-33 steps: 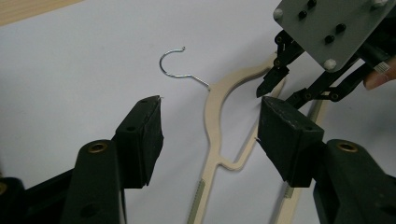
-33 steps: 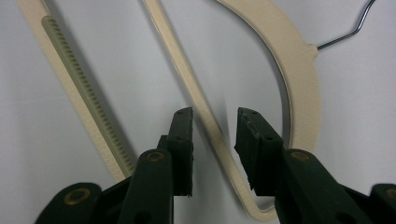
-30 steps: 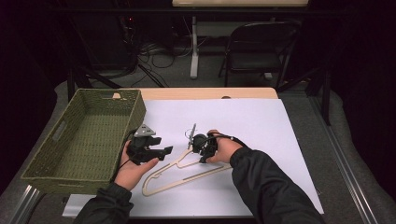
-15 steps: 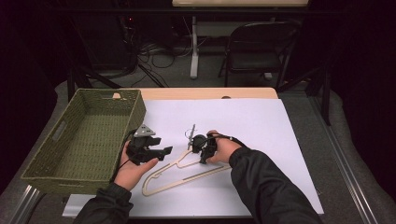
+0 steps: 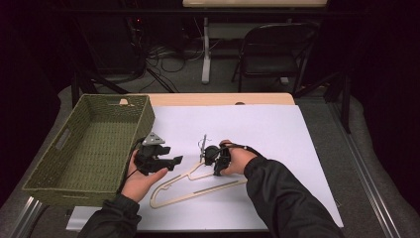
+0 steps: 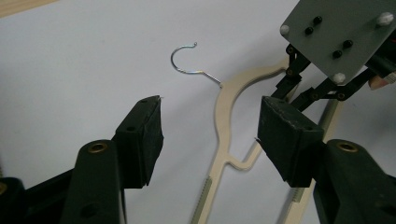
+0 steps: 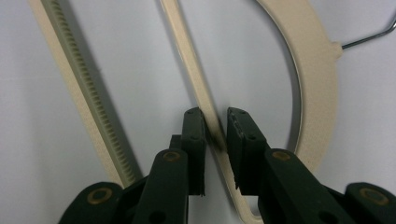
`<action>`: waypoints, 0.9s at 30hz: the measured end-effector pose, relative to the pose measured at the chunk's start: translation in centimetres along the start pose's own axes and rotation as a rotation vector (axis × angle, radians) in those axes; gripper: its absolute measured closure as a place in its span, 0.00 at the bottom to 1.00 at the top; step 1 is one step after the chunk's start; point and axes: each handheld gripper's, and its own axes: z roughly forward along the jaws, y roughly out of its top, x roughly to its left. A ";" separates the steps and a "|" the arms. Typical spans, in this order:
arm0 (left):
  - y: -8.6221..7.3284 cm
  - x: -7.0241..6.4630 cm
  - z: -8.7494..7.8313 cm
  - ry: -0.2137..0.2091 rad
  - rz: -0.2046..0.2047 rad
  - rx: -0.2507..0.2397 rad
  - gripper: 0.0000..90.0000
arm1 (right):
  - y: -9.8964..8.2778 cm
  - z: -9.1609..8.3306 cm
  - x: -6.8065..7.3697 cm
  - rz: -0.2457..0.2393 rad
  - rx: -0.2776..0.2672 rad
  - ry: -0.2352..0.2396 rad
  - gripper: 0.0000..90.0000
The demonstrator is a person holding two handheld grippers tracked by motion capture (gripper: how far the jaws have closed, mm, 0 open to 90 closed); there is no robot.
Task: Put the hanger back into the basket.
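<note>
A cream plastic hanger (image 5: 198, 192) with a metal hook (image 5: 203, 144) lies flat on the white sheet (image 5: 282, 134). My right gripper (image 5: 217, 170) points down at its neck. In the right gripper view the jaws (image 7: 216, 128) pinch a thin inner bar of the hanger (image 7: 322, 79), with the ridged lower bar (image 7: 74, 60) to one side. My left gripper (image 5: 174, 160) hovers just left of the hanger, open and holding nothing. Its view shows the hanger (image 6: 227, 102) and hook (image 6: 187, 58) between its wide-apart jaws (image 6: 210, 126), with the right gripper's grey plate (image 6: 345, 32) beyond.
A green woven basket (image 5: 143, 124) stands at the table's left, close beside my left hand. Bare white sheet stretches to the right and far side. A folding chair (image 5: 272, 54) and cables sit on the floor beyond the table.
</note>
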 end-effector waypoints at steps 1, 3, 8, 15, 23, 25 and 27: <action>0.0 0.0 0.0 0.000 0.000 0.001 0.45 | 0.0 0.0 0.1 -0.001 0.006 0.008 0.87; 0.0 0.0 0.0 -0.001 0.002 0.003 0.45 | 0.0 -0.1 0.2 -0.005 0.017 0.020 0.88; 0.0 0.1 0.1 -0.002 0.000 0.011 0.45 | 0.0 -0.1 0.5 -0.018 0.036 0.032 0.89; 0.0 0.1 0.2 -0.002 -0.001 0.019 0.44 | 0.0 -0.1 0.9 -0.051 0.052 0.034 0.91; -0.1 0.2 0.5 -0.001 -0.001 0.027 0.44 | 0.0 -0.2 1.4 -0.116 0.063 0.017 0.95; -0.1 0.2 0.5 -0.004 -0.006 0.032 0.44 | 0.0 -0.2 1.5 -0.125 0.061 0.012 0.95; -0.2 0.2 0.6 -0.002 -0.008 0.030 0.45 | -0.1 -0.2 1.5 -0.136 0.063 0.007 0.95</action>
